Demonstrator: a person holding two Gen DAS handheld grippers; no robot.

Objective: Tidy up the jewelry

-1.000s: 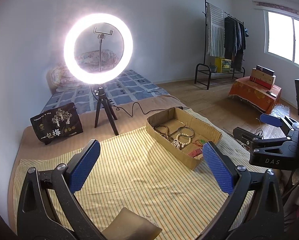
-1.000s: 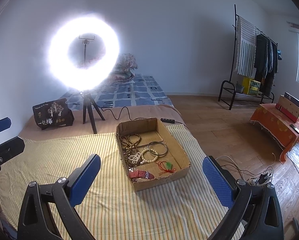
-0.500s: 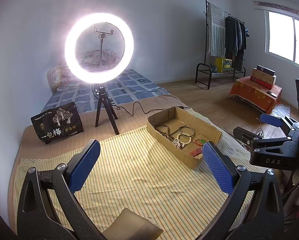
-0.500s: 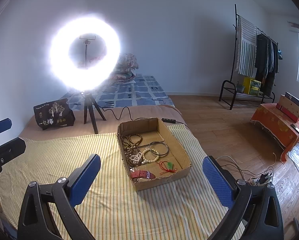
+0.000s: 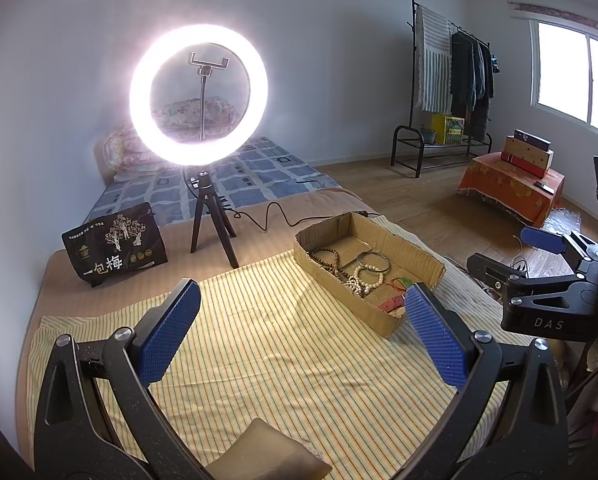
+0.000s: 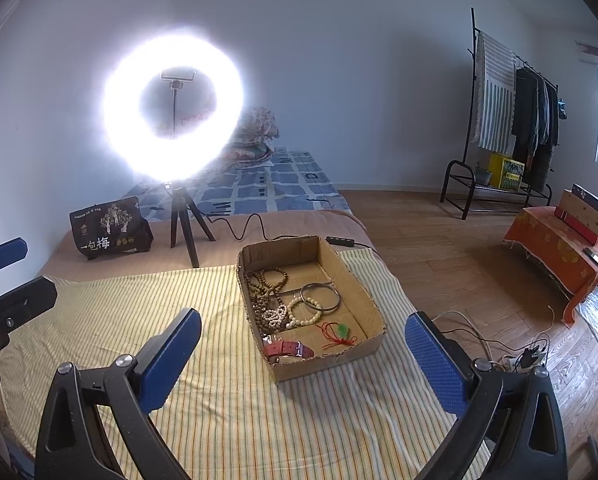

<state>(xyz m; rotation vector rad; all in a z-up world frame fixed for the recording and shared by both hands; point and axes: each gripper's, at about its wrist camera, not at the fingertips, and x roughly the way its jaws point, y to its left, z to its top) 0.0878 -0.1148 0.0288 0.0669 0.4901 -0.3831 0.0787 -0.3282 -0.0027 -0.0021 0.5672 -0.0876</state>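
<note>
A shallow cardboard box point(image 6: 363, 284) point(image 5: 419, 252) rests on a yellow striped cloth point(image 6: 227, 408) point(image 5: 283, 356). Inside lie brown bead strands point(image 6: 267, 280), white bead bracelets point(image 6: 299, 312), metal bangles point(image 6: 321, 296), a red cord with a green pendant point(image 6: 341, 330) and a red watch strap point(image 6: 287, 349). My right gripper point(image 6: 303, 356) hangs open just before the box's near end, holding nothing. My left gripper point(image 5: 299, 332) is open over the cloth, left of the box, also holding nothing. The right gripper point(image 5: 547, 276) shows at the right edge of the left wrist view.
A lit ring light on a tripod point(image 6: 175, 120) stands behind the cloth, its cable point(image 6: 255, 228) trailing toward the box. A black printed bag point(image 6: 111, 228) sits at the back left. Wooden floor with loose cables point(image 6: 499, 340) lies right of the bed.
Both views have shifted very slightly; the box sits a touch lower and nearer in the right wrist view. Both grippers stay open and nothing has been picked up.
</note>
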